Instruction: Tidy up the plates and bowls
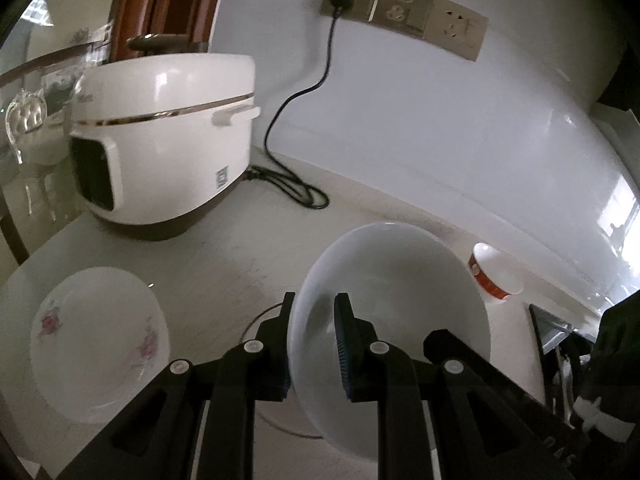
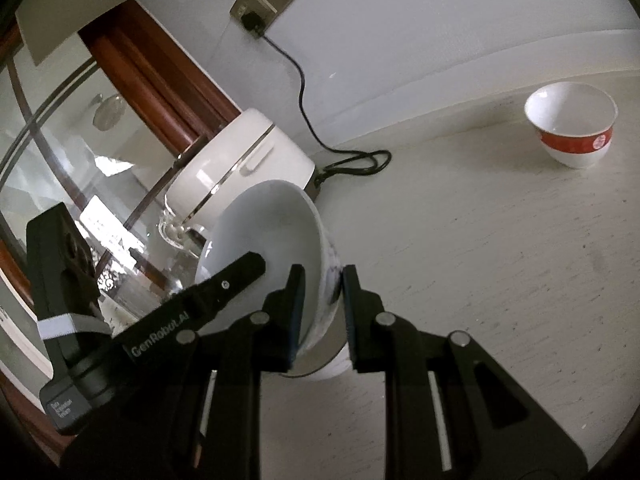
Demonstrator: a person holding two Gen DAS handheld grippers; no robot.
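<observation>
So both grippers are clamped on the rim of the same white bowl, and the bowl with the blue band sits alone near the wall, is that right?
Nearly. The left gripper and right gripper do clamp the white bowl, but the small bowl near the wall has a red band, not blue; the right wrist view shows it clearly.

Left wrist view rides right behind its hand-held gripper (image 1: 312, 320), tilted down across the bench (image 1: 224, 264) toward the wall, close in on a big white bowl (image 1: 400, 280). Right wrist view sits behind its own hand-held gripper (image 2: 323, 292), rolled sideways, just as close. Both catch the rice cooker (image 1: 168, 140), its black cord (image 1: 296, 100), the wall sockets (image 1: 404, 12) and the red-banded bowl (image 1: 494, 276).
</observation>
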